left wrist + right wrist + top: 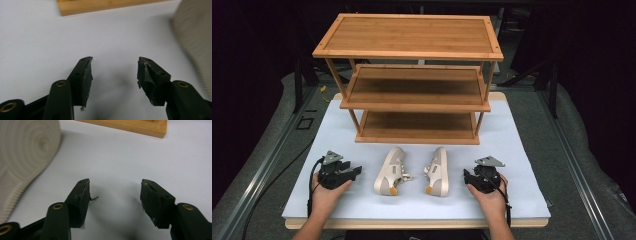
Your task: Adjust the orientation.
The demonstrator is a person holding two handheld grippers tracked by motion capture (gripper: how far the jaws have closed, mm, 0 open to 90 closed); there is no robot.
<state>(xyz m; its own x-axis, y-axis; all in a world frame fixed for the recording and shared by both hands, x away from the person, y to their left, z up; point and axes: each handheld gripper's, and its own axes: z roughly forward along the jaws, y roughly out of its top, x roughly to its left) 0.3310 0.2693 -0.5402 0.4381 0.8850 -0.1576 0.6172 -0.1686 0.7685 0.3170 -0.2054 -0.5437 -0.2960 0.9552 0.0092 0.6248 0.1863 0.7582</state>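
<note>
Two cream shoes lie on their sides on the white table top, soles turned outward: the left shoe (pixel 390 171) and the right shoe (pixel 438 171). Behind them stands a three-tier bamboo rack (pixel 412 80). My left gripper (pixel 353 171) rests on the table left of the shoes, open and holding nothing; in the left gripper view (pixel 115 71) the left shoe's ribbed sole (pixel 197 37) shows at the right edge. My right gripper (pixel 468 177) sits right of the shoes, open, and in the right gripper view (pixel 115 192) the right shoe's sole (pixel 25 152) is at the left.
The white mat (pixel 522 150) covers the table, with bare space at both sides of the rack. The rack's bottom rail (pixel 100 6) lies ahead of the left gripper, and its corner (pixel 150 128) ahead of the right gripper. Metal rails and dark floor surround the table.
</note>
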